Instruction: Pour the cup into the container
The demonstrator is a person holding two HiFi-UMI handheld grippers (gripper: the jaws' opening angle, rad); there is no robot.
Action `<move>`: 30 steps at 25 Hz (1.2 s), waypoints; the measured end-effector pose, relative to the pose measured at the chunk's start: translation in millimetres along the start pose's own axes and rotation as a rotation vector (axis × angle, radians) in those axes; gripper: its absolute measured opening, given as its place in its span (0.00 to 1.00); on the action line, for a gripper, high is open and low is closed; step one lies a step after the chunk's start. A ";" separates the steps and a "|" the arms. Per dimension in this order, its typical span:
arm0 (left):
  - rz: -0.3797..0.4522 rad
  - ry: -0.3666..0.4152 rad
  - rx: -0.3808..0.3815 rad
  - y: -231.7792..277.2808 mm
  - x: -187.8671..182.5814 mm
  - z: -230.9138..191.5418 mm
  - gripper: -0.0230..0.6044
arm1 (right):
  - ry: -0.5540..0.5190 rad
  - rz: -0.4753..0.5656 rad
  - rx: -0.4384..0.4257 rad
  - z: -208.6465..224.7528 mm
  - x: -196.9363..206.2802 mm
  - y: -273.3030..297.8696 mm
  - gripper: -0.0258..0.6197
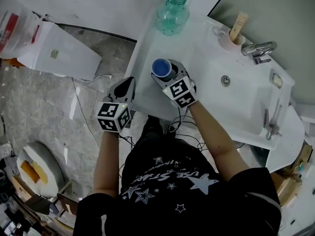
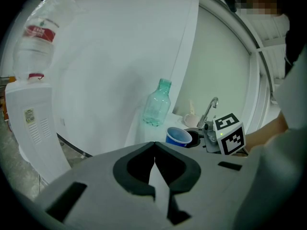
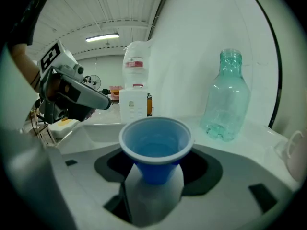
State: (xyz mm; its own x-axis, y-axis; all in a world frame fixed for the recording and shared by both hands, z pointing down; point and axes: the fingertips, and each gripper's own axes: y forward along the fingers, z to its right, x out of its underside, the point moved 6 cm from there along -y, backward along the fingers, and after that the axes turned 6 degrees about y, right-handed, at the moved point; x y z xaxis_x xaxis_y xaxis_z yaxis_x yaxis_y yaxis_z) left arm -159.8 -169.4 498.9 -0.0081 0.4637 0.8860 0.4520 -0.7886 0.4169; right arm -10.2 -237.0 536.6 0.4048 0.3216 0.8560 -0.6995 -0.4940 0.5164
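Beside one bottle [image 1: 173,11], one cup [image 1: 161,68] (blue)

Blue cup [image 3: 156,145] is upright, mouth up, gripped round its lower half by the right claw [image 1: 166,73]. See-through teal bottle [image 1: 173,11] stands capless on the white tabletop [image 1: 197,43], roughly 12 o'clock from it, well apart.

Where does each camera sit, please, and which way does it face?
Head view: on the person's head, looking steeply down at the sink counter; both forearms, left gripper and right gripper show.
Left gripper view: on the left gripper, looking past its shut jaws toward the faucet.
Right gripper view: on the right gripper, looking over the blue cup it holds.
Shared: all three show the blue cup and teal bottle.
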 end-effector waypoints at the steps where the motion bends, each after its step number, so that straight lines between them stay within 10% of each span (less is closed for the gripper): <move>1: -0.002 -0.002 0.001 0.9 0.6 -0.5 0.05 | 0.003 0.002 0.000 0.7 0.7 0.7 0.49; 30: 0.036 0.046 0.016 -15.2 -11.9 44.1 0.05 | 0.043 0.022 0.064 5.1 16.3 -58.7 0.56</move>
State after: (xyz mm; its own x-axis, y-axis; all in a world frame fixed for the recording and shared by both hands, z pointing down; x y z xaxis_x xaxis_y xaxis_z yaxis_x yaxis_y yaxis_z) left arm -127.2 -145.1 473.1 -0.0328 0.4159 0.9088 0.4665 -0.7978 0.3819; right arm 40.5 -206.9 520.3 0.3631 0.3435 0.8661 -0.6686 -0.5513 0.4990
